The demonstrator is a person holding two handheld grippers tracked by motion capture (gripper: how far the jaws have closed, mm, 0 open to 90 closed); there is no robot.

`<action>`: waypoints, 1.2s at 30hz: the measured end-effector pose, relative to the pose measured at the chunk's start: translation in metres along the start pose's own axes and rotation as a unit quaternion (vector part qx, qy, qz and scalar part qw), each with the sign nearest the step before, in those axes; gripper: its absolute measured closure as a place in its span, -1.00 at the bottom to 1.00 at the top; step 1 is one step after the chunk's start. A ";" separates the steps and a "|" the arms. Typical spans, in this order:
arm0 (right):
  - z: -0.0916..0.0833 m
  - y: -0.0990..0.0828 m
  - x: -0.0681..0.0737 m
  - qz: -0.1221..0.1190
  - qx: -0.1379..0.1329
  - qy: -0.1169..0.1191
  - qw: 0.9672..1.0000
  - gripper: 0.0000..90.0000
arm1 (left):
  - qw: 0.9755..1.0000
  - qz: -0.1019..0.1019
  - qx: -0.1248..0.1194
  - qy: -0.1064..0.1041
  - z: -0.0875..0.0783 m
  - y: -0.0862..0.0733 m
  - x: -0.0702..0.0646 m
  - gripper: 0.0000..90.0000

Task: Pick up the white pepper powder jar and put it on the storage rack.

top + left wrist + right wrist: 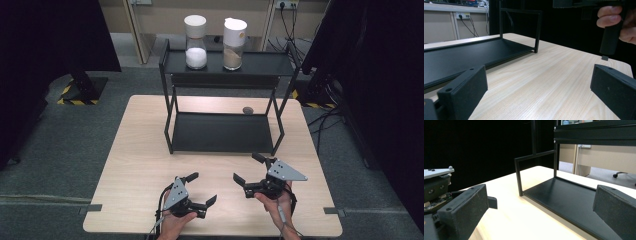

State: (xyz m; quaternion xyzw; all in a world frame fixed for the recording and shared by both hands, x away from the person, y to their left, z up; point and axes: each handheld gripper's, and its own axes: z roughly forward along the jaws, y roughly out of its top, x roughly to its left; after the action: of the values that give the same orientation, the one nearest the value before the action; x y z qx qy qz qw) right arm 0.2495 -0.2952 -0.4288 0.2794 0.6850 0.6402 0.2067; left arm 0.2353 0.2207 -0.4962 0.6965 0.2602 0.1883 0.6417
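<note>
A black two-level metal shelf (225,82) stands at the far half of the wooden table (135,165). On its top level sit two white-lidded glass jars: one with white powder (195,42) and one with tan powder (233,45). A small dark object (247,110) lies on the table behind the shelf's lower tray. My left gripper (202,188) is held open near the front edge, nothing between its jaws. My right gripper (247,169) is open too, just in front of the shelf's right leg. The lower tray (461,56) (571,200) lies close ahead in both gripper views.
Dark curtains and black stands flank the table on both sides. Cables (325,120) trail over the grey carpet at the right. Bare tabletop lies between the grippers and the shelf. In the left gripper view, the other hand (614,20) holds its gripper at the upper right.
</note>
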 end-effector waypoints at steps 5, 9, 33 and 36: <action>-0.002 -0.006 0.000 0.000 0.000 0.000 1.000 -0.99 | 1.000 -0.001 0.000 0.000 0.000 0.000 0.000 -0.99; -0.003 -0.011 0.001 -0.001 0.002 0.001 1.000 -0.99 | 1.000 0.000 -0.001 0.002 0.000 0.000 0.000 -0.99; -0.001 -0.034 0.000 0.004 0.010 0.003 1.000 -0.99 | 1.000 0.001 -0.001 0.005 -0.001 0.000 0.000 -0.99; -0.002 -0.034 0.000 0.004 0.009 0.002 1.000 -0.99 | 1.000 0.001 -0.003 0.004 -0.001 0.000 -0.001 -0.99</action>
State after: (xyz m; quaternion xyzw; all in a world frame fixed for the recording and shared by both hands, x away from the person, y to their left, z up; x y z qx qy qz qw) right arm 0.2448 -0.2974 -0.4622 0.2822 0.6901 0.6356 0.2003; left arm 0.2341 0.2210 -0.4958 0.6941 0.2611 0.1925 0.6427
